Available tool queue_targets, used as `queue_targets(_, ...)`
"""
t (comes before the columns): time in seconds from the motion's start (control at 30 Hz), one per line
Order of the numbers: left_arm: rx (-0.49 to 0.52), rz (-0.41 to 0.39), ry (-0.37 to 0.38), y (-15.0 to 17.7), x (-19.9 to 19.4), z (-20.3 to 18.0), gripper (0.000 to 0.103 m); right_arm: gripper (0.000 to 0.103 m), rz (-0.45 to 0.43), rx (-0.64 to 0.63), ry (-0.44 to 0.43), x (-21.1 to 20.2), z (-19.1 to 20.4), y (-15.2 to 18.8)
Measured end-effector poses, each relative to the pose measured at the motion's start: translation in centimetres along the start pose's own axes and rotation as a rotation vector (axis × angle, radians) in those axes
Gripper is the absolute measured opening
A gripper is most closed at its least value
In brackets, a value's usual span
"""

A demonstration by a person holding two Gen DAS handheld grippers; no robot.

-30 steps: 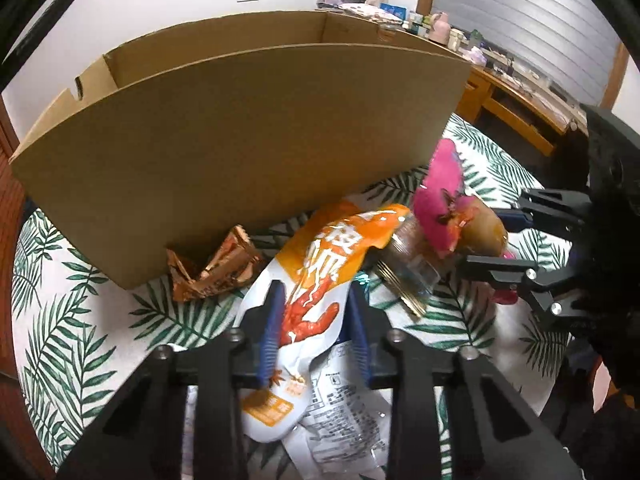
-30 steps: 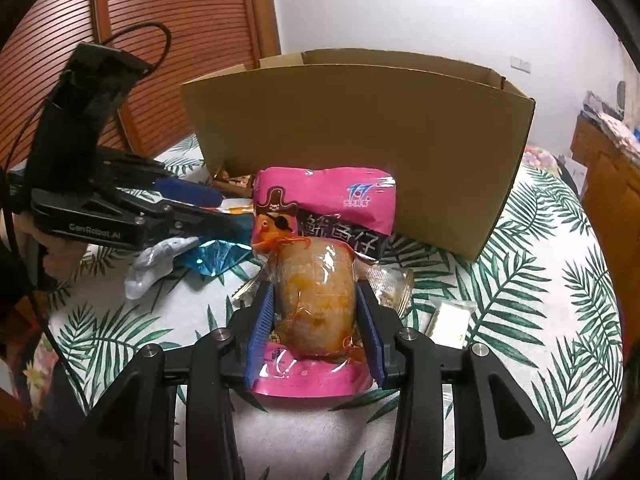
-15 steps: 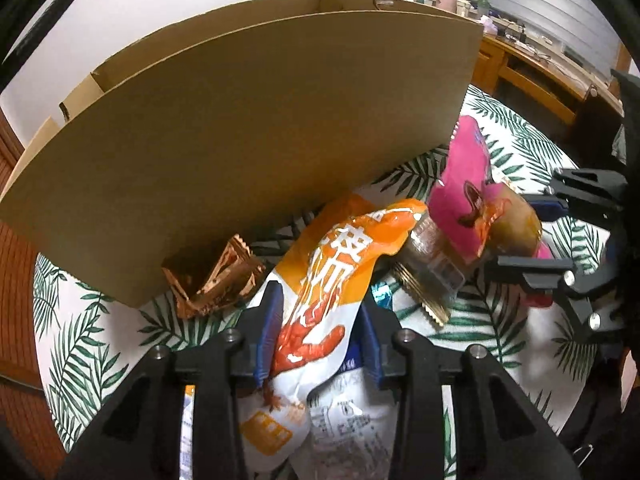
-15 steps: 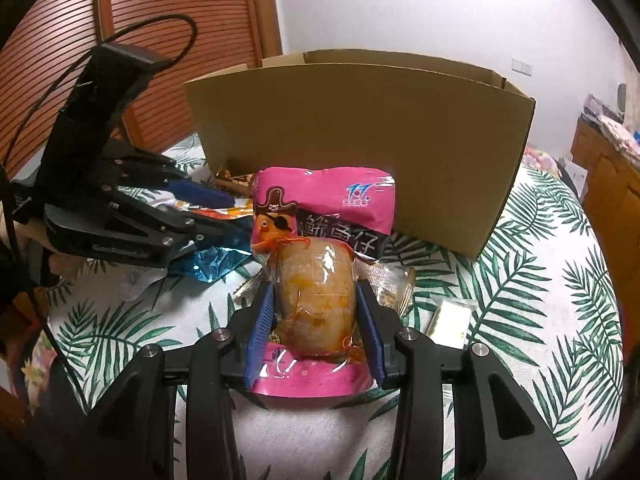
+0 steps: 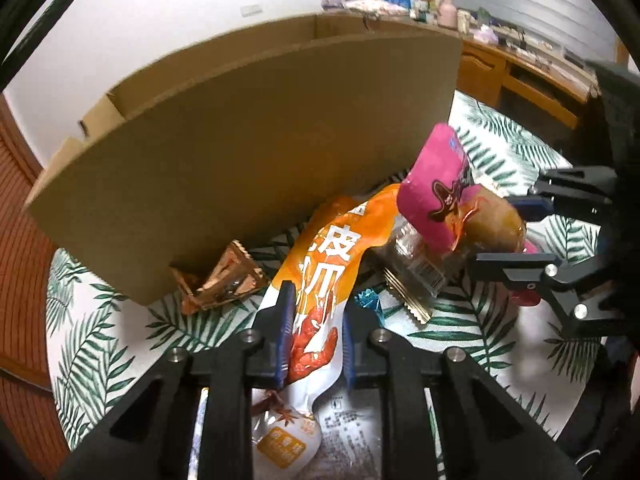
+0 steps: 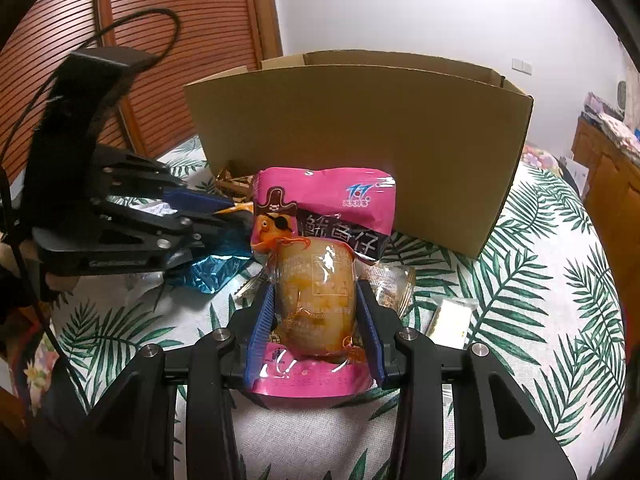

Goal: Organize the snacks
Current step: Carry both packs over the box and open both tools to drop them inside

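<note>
Gripping an orange snack bag, the left tongs are clenched, both blue pads pressing the bag's sides; the bag's printed top runs forward past the fingertips and its lower end hangs back between the arms. Ahead of those tongs the cardboard box stands with its open top up, its near wall filling most of the view. Just left of the fingertips a crumpled copper wrapper lies against the foot of the box. Just right of them sit a scrap of blue foil and a clear packet on the leaf-print tablecloth.

The right tongs are grasping a pink snack pouch around its bulging clear window, one pad on each side, the pouch upright with its pink top rising beyond the tips. The box stands behind it, well ahead of these tongs. To their left the left tongs reach in sideways above the blue foil. To the right of the fingertips a small pale packet lies flat on the cloth.
</note>
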State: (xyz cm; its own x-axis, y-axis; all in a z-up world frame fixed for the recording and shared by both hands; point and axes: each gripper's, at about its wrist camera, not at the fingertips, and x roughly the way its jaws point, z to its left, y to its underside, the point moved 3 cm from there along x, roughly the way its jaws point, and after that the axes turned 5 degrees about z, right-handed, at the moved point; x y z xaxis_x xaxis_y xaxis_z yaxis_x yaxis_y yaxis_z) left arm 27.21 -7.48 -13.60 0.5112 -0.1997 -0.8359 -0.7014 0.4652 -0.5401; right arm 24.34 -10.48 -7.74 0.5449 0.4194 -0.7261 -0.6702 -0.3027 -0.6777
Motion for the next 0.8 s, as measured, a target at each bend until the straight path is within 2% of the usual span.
queue_targets(0.53,-0.107,-0.176,0.065,1.6,-5.4,1.3,0.016,0.040,-0.086,0.003,0.008,-1.3,0.2,-0.1)
queue_targets(0.8,-0.140,-0.264,0.076,0.1,-7.7,1.2,0.016,0.040,-0.111,0.005,0.013,-1.6,0.2,0.1)
